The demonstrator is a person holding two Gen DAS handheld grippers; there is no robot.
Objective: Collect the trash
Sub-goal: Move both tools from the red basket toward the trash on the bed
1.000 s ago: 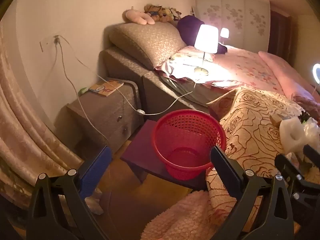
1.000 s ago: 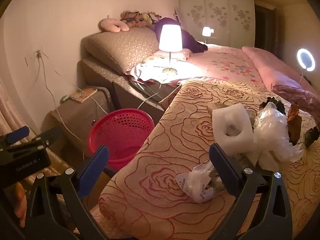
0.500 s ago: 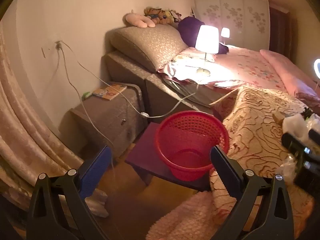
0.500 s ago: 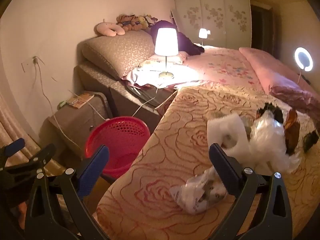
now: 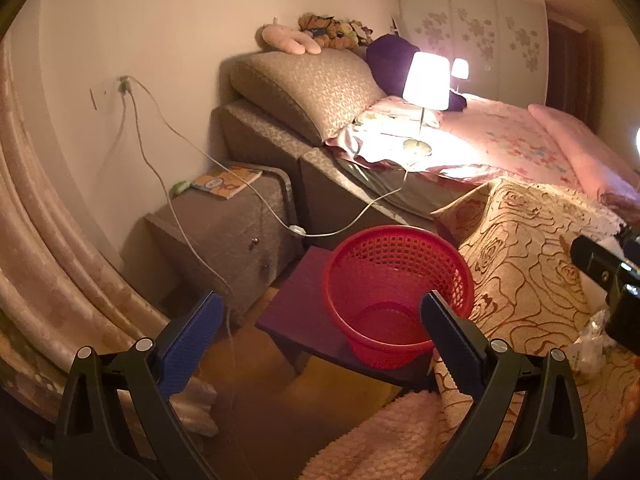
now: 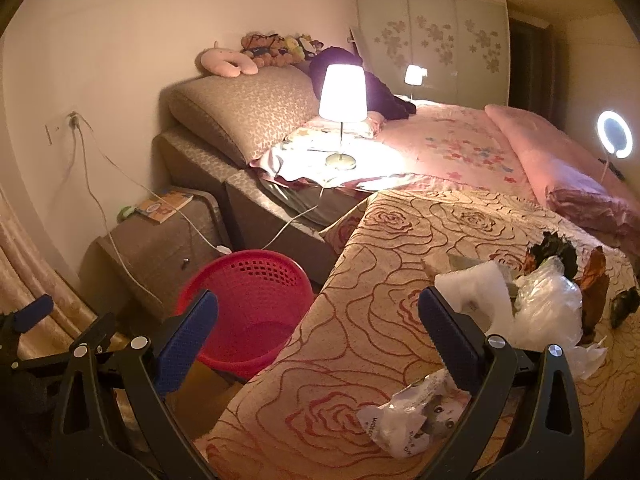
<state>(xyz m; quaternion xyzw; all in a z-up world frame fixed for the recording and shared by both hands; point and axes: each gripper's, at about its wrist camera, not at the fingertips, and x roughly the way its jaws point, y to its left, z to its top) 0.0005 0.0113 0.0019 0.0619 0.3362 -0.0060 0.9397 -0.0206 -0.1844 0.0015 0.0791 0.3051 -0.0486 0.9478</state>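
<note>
A red mesh basket point(image 5: 396, 296) stands empty on a purple stool point(image 5: 304, 304) beside the bed; it also shows in the right wrist view point(image 6: 248, 304). On the rose-patterned bedspread point(image 6: 384, 280) lies trash: a crumpled white wrapper point(image 6: 412, 420), a white foam piece point(image 6: 476, 300), a clear plastic bag point(image 6: 548, 308) and dark scraps point(image 6: 560, 244). My left gripper point(image 5: 320, 340) is open and empty, in front of the basket. My right gripper point(image 6: 320, 340) is open and empty above the bedspread's near edge, with the wrapper just under its right finger.
A grey nightstand point(image 5: 224, 232) with a booklet stands by the wall, with cables point(image 5: 168, 128) hanging from a socket. A lit lamp point(image 6: 342, 96) stands on the bed. A curtain point(image 5: 44, 272) hangs at the left. A pink rug point(image 5: 384, 440) lies on the floor.
Both grippers have drawn back and shifted left. The trash now sits further right and lower in the right wrist view. Both stay open and empty.
</note>
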